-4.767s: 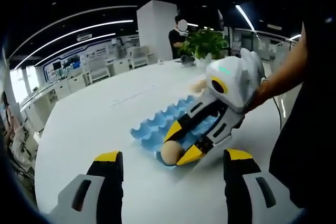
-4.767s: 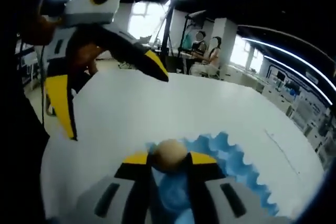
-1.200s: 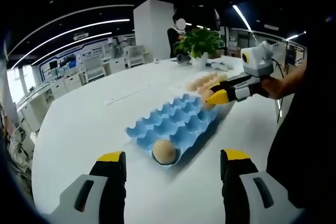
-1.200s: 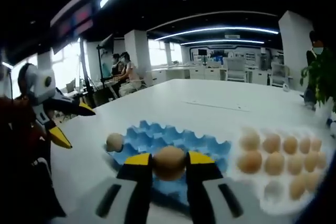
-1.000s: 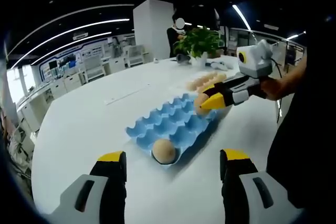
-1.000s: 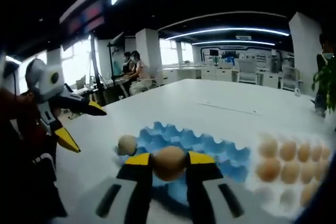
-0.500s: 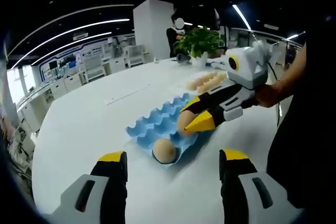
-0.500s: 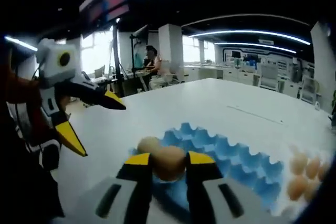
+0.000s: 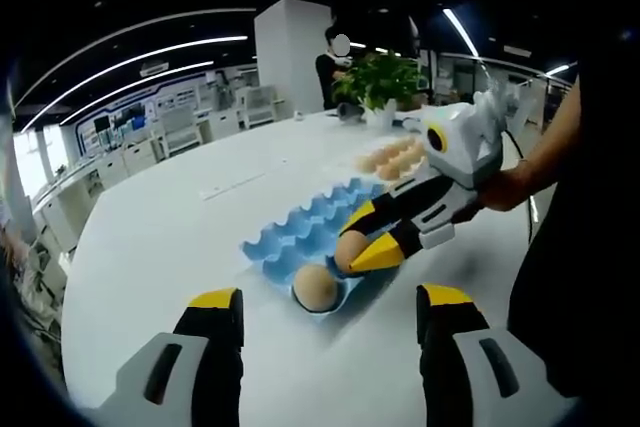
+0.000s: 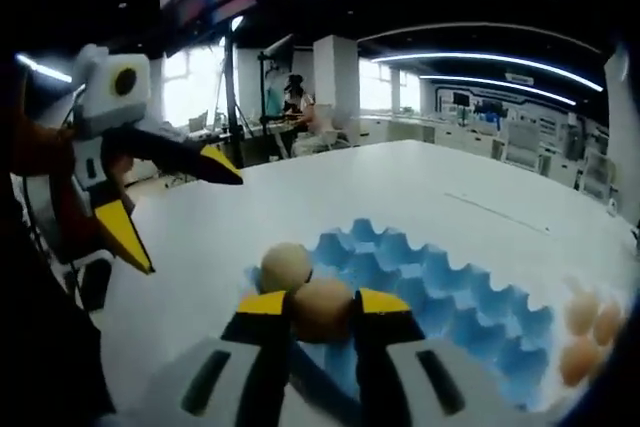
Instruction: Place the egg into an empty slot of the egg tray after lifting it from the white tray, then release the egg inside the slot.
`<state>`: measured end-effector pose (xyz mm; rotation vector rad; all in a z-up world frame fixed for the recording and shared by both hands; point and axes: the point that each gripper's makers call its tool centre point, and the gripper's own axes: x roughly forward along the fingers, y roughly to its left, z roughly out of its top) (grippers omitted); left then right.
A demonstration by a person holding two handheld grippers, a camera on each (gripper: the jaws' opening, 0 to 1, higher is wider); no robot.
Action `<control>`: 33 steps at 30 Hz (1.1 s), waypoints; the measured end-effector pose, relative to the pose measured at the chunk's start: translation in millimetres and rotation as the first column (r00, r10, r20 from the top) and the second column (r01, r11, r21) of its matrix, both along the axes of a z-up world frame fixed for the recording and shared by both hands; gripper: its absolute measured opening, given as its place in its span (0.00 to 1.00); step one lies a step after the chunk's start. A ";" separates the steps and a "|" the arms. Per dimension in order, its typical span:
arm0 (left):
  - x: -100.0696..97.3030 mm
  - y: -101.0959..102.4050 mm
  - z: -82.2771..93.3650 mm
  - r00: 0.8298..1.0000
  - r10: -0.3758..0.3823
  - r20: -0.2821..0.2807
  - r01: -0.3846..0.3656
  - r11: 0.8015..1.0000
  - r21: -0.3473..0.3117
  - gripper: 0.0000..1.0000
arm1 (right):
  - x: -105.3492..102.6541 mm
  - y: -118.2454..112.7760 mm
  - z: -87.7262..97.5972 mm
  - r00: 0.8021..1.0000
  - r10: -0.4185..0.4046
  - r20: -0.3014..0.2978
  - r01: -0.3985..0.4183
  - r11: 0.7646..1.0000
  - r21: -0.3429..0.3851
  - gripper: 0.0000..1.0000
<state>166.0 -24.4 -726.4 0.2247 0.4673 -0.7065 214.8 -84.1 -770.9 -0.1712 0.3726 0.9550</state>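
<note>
A blue egg tray (image 9: 318, 226) (image 10: 450, 297) lies on the white table, with one brown egg (image 9: 315, 286) (image 10: 285, 267) in its near corner slot. My right gripper (image 9: 362, 247) (image 10: 322, 309) is shut on a second brown egg (image 9: 349, 249) (image 10: 322, 308), held low over the tray beside the seated egg. The white tray (image 9: 400, 154) with several eggs sits past the blue tray; a few of its eggs (image 10: 585, 337) show at the right. My left gripper (image 9: 325, 322) (image 10: 170, 207) hangs open short of the blue tray.
The round white table (image 9: 170, 237) has open surface to the left of the tray. A potted plant (image 9: 385, 82) stands at the far edge with a person behind it. Office desks and seated people line the background.
My right gripper has carried the egg from the white tray across the blue tray and down towards the slot beside the seated egg. The left gripper has stayed put.
</note>
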 end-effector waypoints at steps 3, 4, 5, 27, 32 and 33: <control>0.2 0.4 -0.4 1.000 -0.002 0.001 0.002 1.000 0.003 0.71 | -0.2 0.1 0.5 1.000 0.003 0.009 -0.003 1.000 -0.001 0.25; 0.2 0.4 -0.4 1.000 -0.002 0.001 0.002 1.000 0.004 0.71 | -0.3 0.3 0.5 1.000 0.005 0.010 -0.005 1.000 -0.001 0.25; 0.0 0.3 -0.9 1.000 -0.004 0.000 0.004 1.000 0.005 0.71 | -0.4 0.2 0.7 1.000 0.006 0.011 -0.006 1.000 -0.002 0.25; 0.5 -0.4 -0.7 1.000 -0.006 0.002 0.006 1.000 -0.002 0.71 | -3.8 -10.5 0.1 0.999 0.012 0.040 -0.012 1.000 0.000 0.24; 0.8 -1.4 -1.2 1.000 -0.009 0.002 0.009 1.000 -0.002 0.71 | -3.8 -24.8 5.6 0.998 -0.018 0.064 0.018 1.000 0.001 0.24; 0.9 -1.6 -1.2 1.000 -0.009 0.002 0.009 1.000 -0.003 0.71 | -2.8 -27.9 6.1 0.998 -0.028 0.063 0.027 1.000 0.005 0.24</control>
